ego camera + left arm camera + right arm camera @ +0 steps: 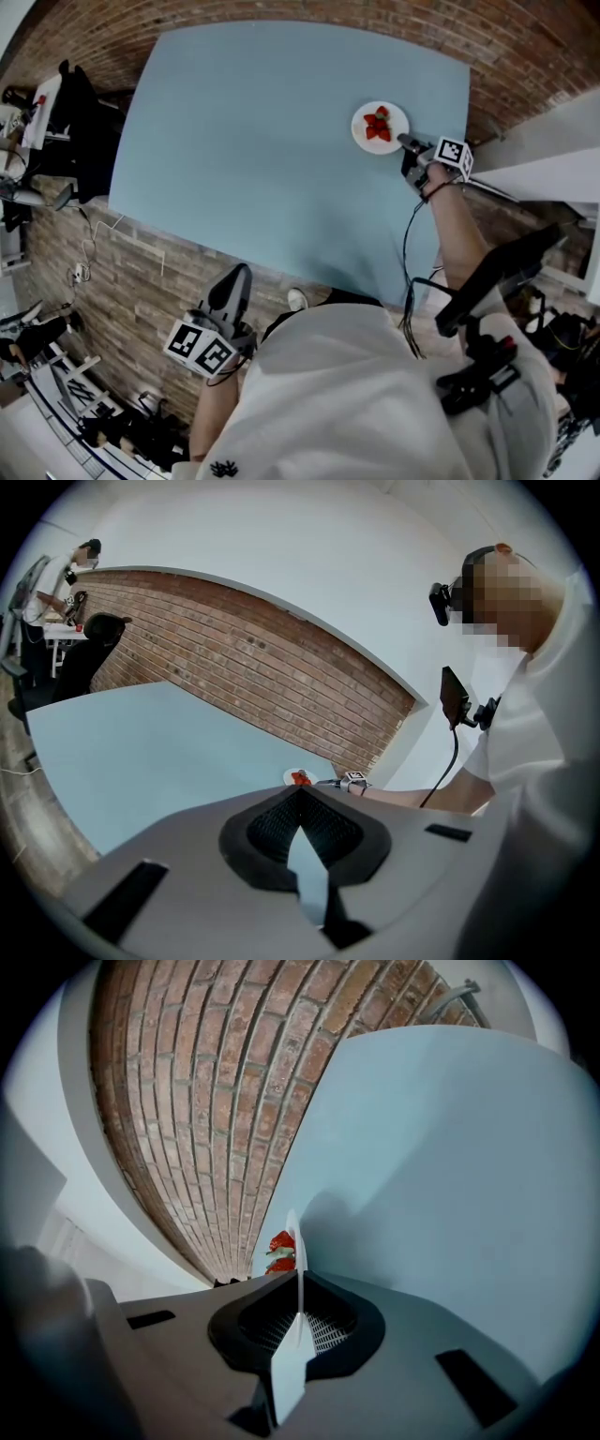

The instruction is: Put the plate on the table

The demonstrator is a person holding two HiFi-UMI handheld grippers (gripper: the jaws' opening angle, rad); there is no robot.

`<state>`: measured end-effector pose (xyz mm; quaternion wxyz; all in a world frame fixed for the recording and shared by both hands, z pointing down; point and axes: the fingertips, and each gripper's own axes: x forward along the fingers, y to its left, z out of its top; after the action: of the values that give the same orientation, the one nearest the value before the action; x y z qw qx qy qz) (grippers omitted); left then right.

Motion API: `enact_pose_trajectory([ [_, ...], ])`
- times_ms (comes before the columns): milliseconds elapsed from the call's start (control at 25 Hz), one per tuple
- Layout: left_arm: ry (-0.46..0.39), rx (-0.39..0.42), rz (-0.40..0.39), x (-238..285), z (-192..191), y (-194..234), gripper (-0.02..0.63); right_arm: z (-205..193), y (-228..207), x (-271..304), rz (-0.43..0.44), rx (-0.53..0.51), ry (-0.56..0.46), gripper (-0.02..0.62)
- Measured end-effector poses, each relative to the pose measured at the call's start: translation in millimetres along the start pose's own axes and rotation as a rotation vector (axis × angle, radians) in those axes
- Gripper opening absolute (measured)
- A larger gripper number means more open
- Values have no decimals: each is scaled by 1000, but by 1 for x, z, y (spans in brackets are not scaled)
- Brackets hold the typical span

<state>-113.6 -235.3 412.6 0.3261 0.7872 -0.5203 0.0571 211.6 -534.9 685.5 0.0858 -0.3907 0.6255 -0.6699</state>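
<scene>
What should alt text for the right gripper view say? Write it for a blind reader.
The right gripper is clamped on the rim of a white plate, seen edge-on, with red strawberries on it. The pale blue table fills the right side, and brickwork curves across the upper left.

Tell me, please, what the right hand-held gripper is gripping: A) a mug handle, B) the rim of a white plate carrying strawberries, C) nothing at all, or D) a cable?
B: the right hand-held gripper has its jaws closed on the rim of the white plate, with strawberries on it.
</scene>
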Motion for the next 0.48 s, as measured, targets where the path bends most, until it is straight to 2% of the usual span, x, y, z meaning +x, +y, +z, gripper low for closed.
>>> enact_pose_trajectory([
  [240, 13, 10, -4, 3, -1, -2, 2, 0, -5, 0, -31, 1, -10, 15],
  [480, 11, 9, -13, 6, 1, 0, 2, 1, -9, 3, -95, -44, -13, 15],
])
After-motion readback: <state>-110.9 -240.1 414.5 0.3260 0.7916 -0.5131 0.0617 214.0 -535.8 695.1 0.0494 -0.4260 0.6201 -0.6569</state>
